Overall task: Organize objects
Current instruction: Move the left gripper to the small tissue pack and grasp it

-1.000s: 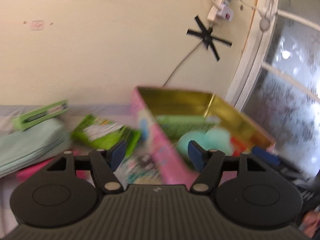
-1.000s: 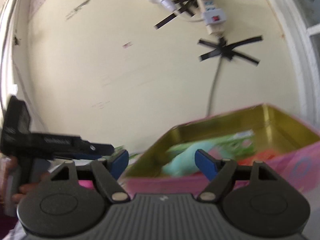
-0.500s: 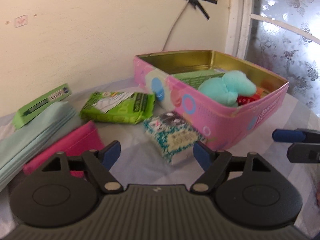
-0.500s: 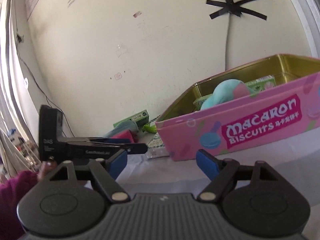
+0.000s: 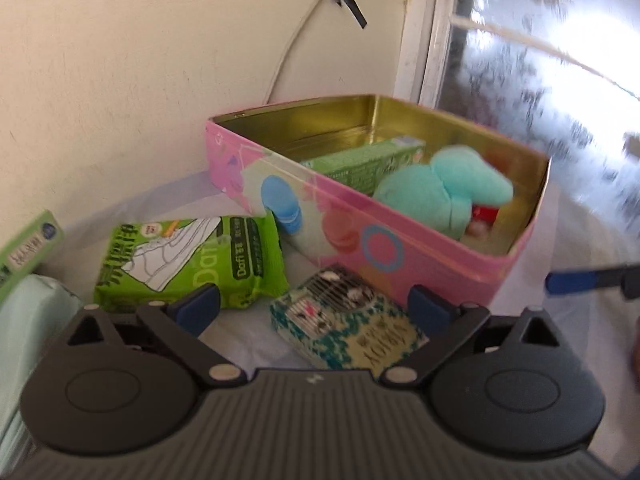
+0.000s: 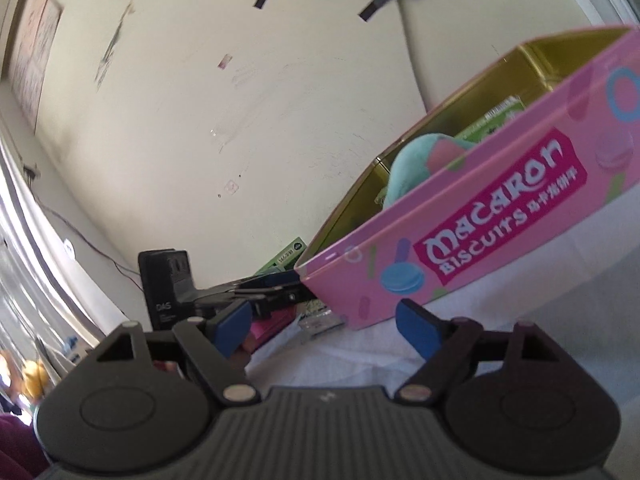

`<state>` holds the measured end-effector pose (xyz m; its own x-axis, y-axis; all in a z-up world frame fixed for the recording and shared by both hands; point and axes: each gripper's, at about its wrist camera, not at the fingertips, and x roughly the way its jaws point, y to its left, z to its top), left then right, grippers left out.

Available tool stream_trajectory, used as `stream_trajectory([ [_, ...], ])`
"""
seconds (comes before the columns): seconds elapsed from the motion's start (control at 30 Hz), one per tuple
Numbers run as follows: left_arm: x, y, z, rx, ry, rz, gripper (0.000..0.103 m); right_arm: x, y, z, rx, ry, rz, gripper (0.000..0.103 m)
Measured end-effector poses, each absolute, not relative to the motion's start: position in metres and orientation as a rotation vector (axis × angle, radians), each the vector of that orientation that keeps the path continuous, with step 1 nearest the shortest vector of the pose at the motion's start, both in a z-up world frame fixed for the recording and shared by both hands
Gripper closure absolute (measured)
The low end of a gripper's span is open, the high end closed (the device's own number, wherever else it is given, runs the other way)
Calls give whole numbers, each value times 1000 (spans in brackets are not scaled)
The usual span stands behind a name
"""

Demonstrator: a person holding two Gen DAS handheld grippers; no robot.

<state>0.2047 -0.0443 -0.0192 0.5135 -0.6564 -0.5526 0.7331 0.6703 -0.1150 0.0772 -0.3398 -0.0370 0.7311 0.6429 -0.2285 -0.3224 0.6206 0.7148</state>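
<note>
Item, teal tissue packet (image 5: 344, 330), loose beside pink biscuit tin (image 5: 384, 240): my left gripper (image 5: 314, 306) has dropped over it, jaws opening, empty; right gripper (image 6: 328, 322) likewise opening, empty; pickup next.

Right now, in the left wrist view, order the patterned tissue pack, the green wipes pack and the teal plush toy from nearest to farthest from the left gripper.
1. Patterned tissue pack: on the cloth just ahead of the opening left gripper, nothing gripped.
2. Green wipes pack: behind the left finger, beside the tin.
3. Teal plush toy: inside the pink tin, farthest.
</note>
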Motion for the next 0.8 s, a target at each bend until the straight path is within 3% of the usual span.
stream_trajectory([
  [0.2, 226, -26, -24, -103, 660, -921, 20, 87, -347, -44, 782, 530, 580, 18],
  [0.37, 220, -31, -23, -74, 681, -911, 21, 89, -345, -43, 779, 527, 576, 18],
  [0.8, 233, -22, -29, -366, 779, -1004, 21, 87, -348, -43, 785, 513, 554, 16],
])
